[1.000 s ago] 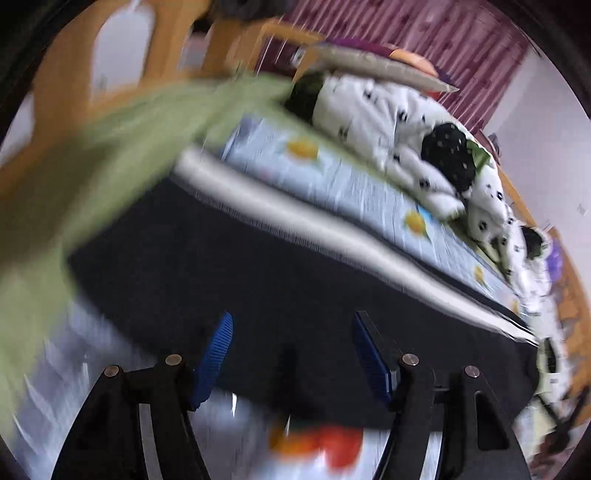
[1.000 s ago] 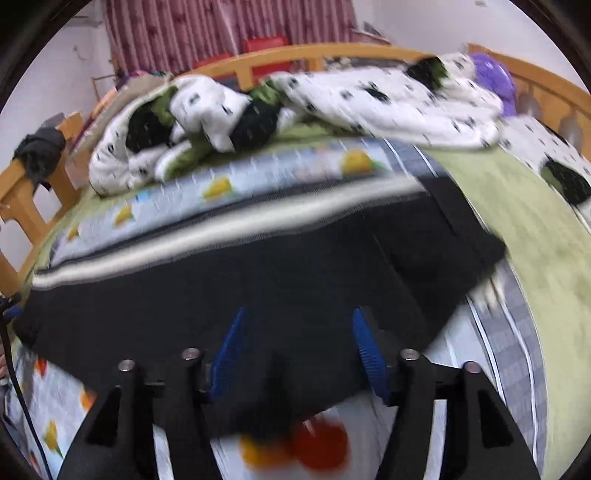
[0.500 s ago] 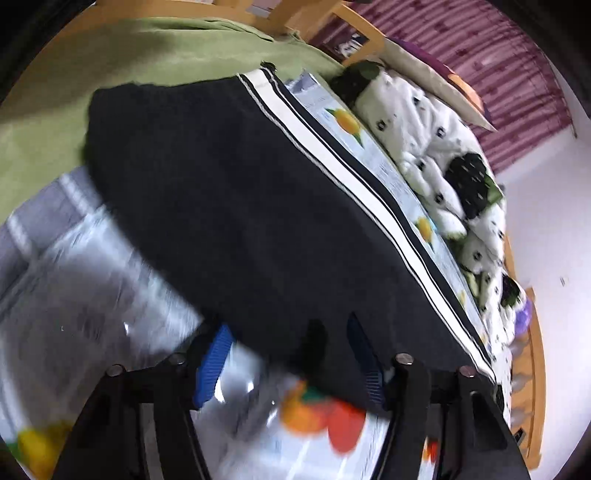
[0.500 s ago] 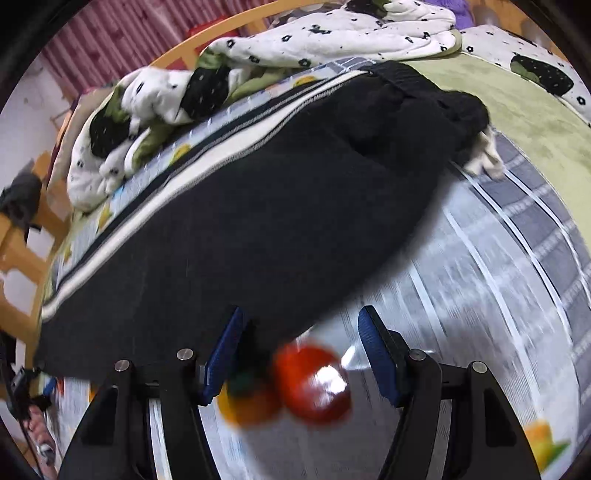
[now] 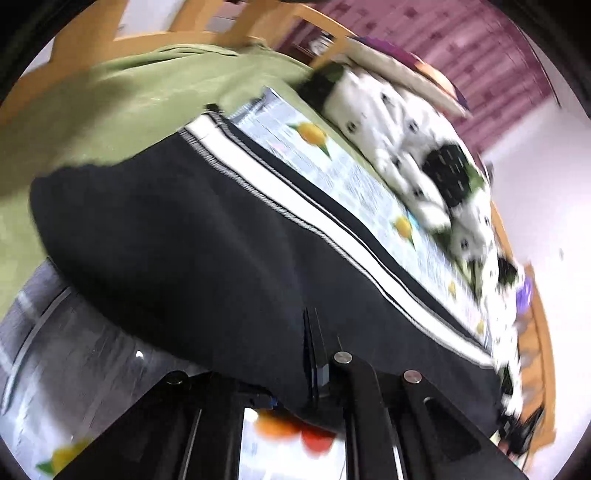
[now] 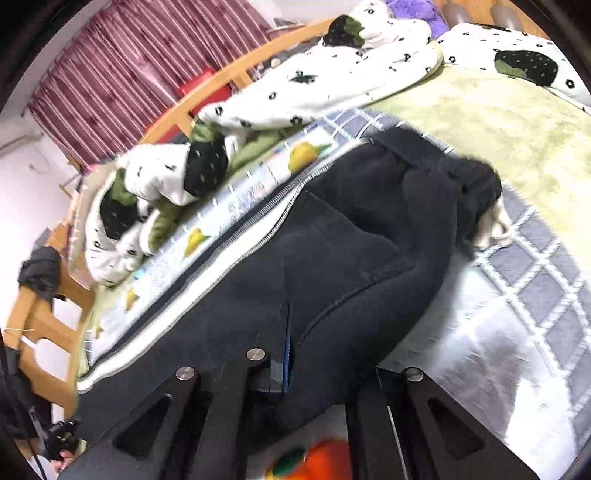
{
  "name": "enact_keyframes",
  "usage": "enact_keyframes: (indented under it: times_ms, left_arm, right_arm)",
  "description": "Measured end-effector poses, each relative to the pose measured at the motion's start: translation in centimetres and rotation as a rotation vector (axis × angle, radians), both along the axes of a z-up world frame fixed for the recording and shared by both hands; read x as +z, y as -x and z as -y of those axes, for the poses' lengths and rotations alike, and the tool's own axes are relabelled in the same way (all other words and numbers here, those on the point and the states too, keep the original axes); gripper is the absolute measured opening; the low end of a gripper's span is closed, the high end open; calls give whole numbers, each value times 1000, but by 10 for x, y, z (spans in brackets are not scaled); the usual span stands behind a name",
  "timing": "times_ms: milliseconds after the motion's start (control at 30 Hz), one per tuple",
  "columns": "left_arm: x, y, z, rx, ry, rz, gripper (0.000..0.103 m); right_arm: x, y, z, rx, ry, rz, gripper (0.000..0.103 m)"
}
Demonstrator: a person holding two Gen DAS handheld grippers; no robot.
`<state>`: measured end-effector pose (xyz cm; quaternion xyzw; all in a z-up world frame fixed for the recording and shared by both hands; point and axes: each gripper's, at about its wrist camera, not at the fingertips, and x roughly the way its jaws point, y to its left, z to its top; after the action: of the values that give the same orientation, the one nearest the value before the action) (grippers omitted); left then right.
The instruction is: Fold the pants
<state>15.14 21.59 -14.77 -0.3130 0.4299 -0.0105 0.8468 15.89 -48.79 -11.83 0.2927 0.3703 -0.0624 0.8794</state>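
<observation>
1. The black pants lie stretched out flat across the bed, on top of a fruit-print sheet that shows along their far side and again at the near edge of the bed.
2. There's a white side stripe with thin dark lines running the whole length of the pants on the far edge, the side toward the bedding pile.
3. The left gripper has its fingers pinched together on the near edge of the pants, with black fabric bunched right between them.
4. Same deal for the right gripper: it's clamped narrow onto the near edge of the pants, fabric sandwiched between the blue pads.
5. In the right wrist view the waistband end sits toward the green blanket, with a bit of white cloth poking out beside it. Probably a drawstring or pocket lining, but it's too blurry to call.
6. In the left wrist view the other end of the pants lies against the green blanket near the wooden bed frame.
7. A crumpled white duvet with black and green spots is piled along the far edge of the bed, well apart from both grippers.
8. Maroon curtains hang behind the bed frame.
</observation>
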Motion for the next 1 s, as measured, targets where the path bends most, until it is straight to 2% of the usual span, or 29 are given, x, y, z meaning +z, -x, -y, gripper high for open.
enact_keyframes:
  times_ms: [100, 200, 300, 400, 500, 533, 567, 600, 633, 667, 700, 733, 833, 900, 933, 967, 1000]
  left_arm:
    - [1, 36, 9, -84, -14, 10, 11]
    - [-7, 76, 13, -157, -13, -6, 11]
    - [-18, 113, 13, -202, 1, -23, 12]
    - [-20, 141, 18, -221, -32, -19, 13]
    - [-21, 147, 23, -201, -65, -39, 20]
    - [-21, 149, 23, -189, -75, -52, 26]
    - [-19, 151, 23, -179, -95, -63, 28]
    - [-16, 153, 24, -183, -117, -67, 34]
    - [-15, 156, 25, -185, -137, -66, 48]
    - [-12, 163, 24, -179, -166, -58, 54]
    - [-8, 169, 23, -172, -191, -46, 59]
    - [-5, 175, 21, -168, -211, -39, 59]
    - [1, 189, 15, -128, -244, -38, 60]
    - [4, 195, 13, -93, -257, -27, 60]
    - [6, 198, 12, -90, -261, -16, 60]
    - [10, 201, 12, -90, -264, 0, 59]
    - [15, 204, 12, -92, -266, 21, 59]
  right_arm:
    - [8, 27, 8, 15, 64, -40, 7]
    - [4, 67, 24, 25, 53, -63, 7]
    - [-4, 110, 37, 32, 68, -92, 7]
    - [-19, 148, 43, 36, 101, -125, 8]
    - [-39, 165, 44, 38, 150, -181, 20]
    - [-41, 170, 44, 37, 178, -189, 26]
    - [-39, 175, 44, 37, 197, -182, 31]
    - [-33, 180, 46, 30, 224, -168, 34]
    - [-28, 184, 48, 16, 248, -150, 45]
    - [-25, 185, 52, 1, 262, -142, 58]
    - [-24, 184, 59, -23, 273, -137, 62]
    - [-24, 180, 69, -42, 266, -135, 63]
    - [-30, 164, 96, -114, 198, -125, 63]
    - [-41, 146, 115, -140, 119, -145, 64]
    - [-46, 135, 124, -141, 76, -162, 52]
    - [-45, 128, 127, -136, 64, -149, 20]
    - [-36, 124, 129, -143, 106, -133, 18]
